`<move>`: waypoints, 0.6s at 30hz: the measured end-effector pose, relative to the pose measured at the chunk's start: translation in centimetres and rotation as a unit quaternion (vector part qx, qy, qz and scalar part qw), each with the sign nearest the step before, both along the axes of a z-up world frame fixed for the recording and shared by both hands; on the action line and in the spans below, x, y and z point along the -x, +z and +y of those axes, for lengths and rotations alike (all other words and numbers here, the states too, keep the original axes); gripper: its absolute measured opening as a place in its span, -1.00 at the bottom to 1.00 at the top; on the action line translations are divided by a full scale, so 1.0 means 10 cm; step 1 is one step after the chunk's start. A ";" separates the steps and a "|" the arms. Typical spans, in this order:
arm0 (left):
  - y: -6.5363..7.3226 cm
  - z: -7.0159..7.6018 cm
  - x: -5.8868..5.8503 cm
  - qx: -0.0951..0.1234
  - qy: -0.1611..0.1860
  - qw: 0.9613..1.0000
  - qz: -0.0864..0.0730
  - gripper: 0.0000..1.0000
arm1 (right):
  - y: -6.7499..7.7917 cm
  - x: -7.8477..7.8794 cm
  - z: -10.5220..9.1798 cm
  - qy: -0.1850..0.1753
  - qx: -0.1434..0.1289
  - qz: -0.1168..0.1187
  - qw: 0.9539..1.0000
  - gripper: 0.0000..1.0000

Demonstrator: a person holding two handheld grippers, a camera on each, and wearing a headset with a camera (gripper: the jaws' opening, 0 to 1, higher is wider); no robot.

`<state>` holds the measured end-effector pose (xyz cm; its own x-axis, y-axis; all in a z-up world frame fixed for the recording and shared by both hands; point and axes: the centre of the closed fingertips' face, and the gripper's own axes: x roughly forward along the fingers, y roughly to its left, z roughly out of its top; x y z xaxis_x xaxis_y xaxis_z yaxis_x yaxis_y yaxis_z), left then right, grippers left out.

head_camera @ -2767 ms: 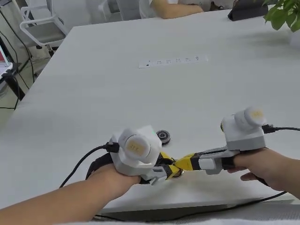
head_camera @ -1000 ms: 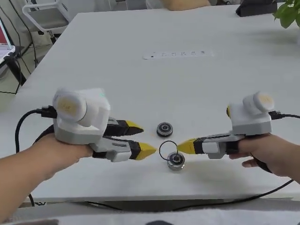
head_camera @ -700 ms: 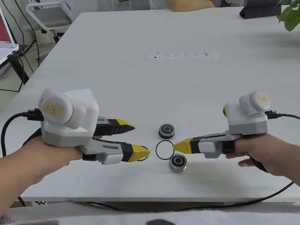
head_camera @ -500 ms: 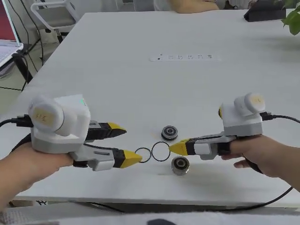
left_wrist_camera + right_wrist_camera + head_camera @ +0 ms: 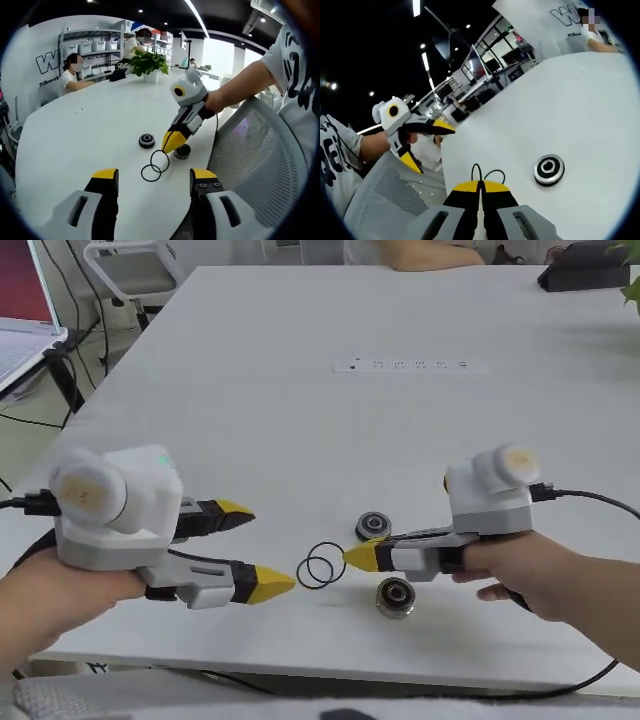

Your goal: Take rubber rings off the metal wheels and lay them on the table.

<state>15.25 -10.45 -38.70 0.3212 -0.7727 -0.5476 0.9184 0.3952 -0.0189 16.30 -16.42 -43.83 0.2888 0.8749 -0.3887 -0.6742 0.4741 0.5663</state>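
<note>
Thin black rubber ring (image 5: 322, 565), nipped in the closed right tongs (image 5: 350, 557), may cling on release; left tongs (image 5: 262, 545) gape empty.

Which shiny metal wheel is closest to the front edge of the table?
The round metal wheel on the near side of the right gripper; the other metal wheel lies beyond its fingers, farther back.

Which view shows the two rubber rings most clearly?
The left gripper view: both rubber rings show whole and overlapping, just ahead of its jaws. The head view shows them smaller. In the right gripper view, shut jaws hide most of them.
</note>
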 end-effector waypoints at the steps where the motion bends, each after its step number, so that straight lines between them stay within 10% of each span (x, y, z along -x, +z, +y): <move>1: 0.00 0.00 0.00 0.000 0.001 1.000 -0.001 0.12 | -0.02 -0.01 0.00 -0.001 0.003 0.000 1.000 -1.00; 18: -0.06 0.16 0.01 -0.014 0.016 1.000 -0.001 0.27 | -0.20 -0.08 0.16 -0.012 0.034 -0.008 0.999 -1.00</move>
